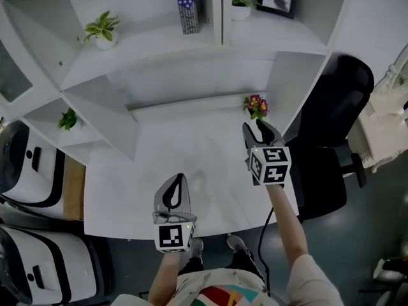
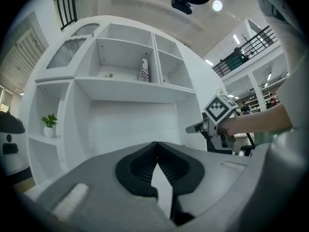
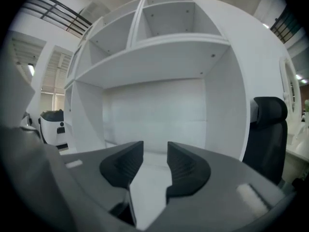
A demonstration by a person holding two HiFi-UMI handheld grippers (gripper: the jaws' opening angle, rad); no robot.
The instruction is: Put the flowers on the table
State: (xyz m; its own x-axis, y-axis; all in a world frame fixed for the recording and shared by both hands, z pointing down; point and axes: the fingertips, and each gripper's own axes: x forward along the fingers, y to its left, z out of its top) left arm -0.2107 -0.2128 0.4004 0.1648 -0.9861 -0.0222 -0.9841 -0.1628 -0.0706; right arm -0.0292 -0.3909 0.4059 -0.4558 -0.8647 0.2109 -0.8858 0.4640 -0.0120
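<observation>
Flowers [image 1: 256,105]: a small bunch of pink and yellow blooms with green leaves, standing upright at the far right corner of the table [image 1: 159,164]. Its base is too small for us to make out. We judge the placing done, or as good as done, since nothing holds the bunch.

Handling, our estimate: light and easily tipped. The blooms and leaves are soft and would crush, so any hold belongs low, on the base or pot, with a gentle squeeze, keeping it upright.

Right gripper [image 1: 257,130]: over the table's right side, just short of the flowers and pointing towards them. Its own view shows the jaws parted with only bare table surface between them, so it carries nothing.

Left gripper [image 1: 174,187]: over the table's near middle. The jaw tips meet and nothing is pinched between them.

Shelf unit [image 1: 191,50]: rises from the table's far edge and bears small green plants.

Black chair [image 1: 338,94]: off the table's right edge.
</observation>
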